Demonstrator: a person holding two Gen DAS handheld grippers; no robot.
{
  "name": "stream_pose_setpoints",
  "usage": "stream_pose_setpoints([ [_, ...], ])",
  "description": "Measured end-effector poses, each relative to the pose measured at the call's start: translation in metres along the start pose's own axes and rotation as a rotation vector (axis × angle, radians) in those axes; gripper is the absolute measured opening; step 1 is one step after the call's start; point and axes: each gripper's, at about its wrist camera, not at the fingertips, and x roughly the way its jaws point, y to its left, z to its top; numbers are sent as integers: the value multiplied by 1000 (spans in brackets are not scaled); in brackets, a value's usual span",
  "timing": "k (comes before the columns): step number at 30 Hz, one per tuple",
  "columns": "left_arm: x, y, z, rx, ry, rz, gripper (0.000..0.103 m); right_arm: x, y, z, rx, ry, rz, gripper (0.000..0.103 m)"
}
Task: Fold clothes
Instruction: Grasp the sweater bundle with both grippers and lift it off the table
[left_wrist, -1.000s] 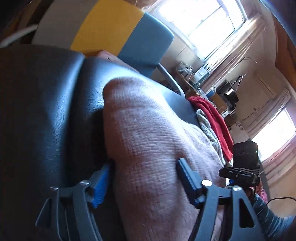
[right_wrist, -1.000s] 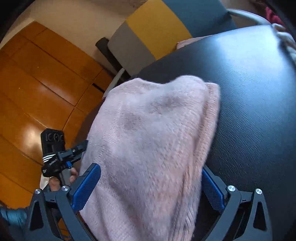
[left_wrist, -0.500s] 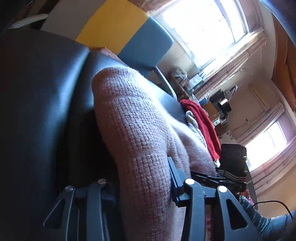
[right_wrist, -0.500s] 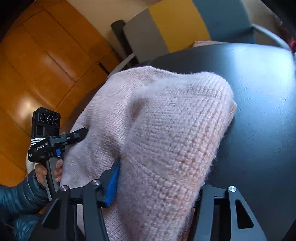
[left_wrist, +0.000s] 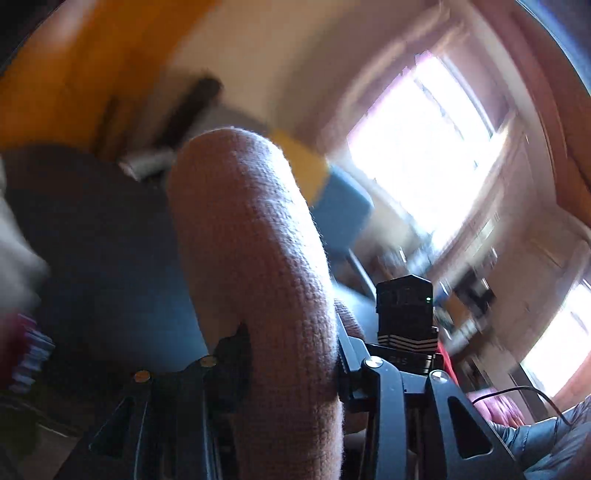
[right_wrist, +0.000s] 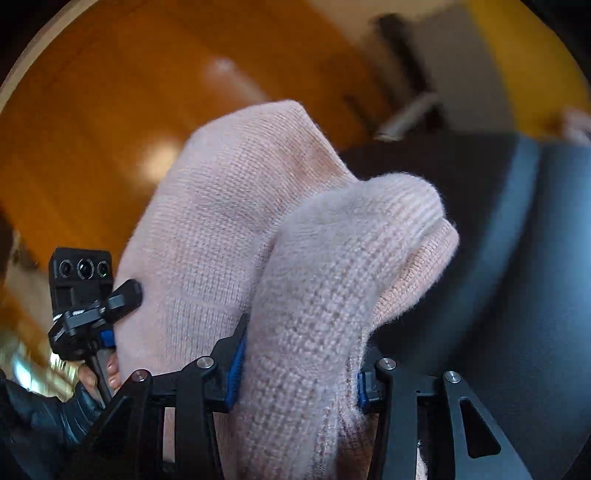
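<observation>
My left gripper (left_wrist: 291, 354) pinches a fold of the pink sweater (left_wrist: 258, 266); my right gripper (right_wrist: 299, 365) clamps another bunch (right_wrist: 332, 280). The sweater hangs between them above the dark table (right_wrist: 517, 295).

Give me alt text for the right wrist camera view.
The right gripper is clamped on a bunched fold of a pink knit sweater above a black table. At lower left, the left gripper also meets the sweater, against orange wood panelling.
</observation>
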Motion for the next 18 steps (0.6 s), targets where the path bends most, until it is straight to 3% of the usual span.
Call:
stream_pose_setpoints([
  [3, -68, 17, 25, -8, -171, 106, 37, 60, 65, 62, -143, 26, 104, 46],
  [7, -149, 48, 48, -63, -377, 261, 37, 141, 145, 118, -302, 89, 205, 46],
  [10, -187, 89, 56, -174, -458, 404, 38, 219, 191, 140, -397, 170, 215, 46],
  [12, -197, 129, 58, -295, -454, 494, 38, 269, 213, 149, -443, 225, 201, 46],
  [15, -194, 196, 45, -511, -389, 626, 37, 339, 205, 139, -442, 332, 68, 50],
  [17, -197, 219, 32, -596, -403, 630, 38, 358, 185, 134, -372, 336, 62, 68],
  [18, -198, 220, 33, -589, -406, 635, 39, 366, 175, 132, -335, 336, 63, 70],
])
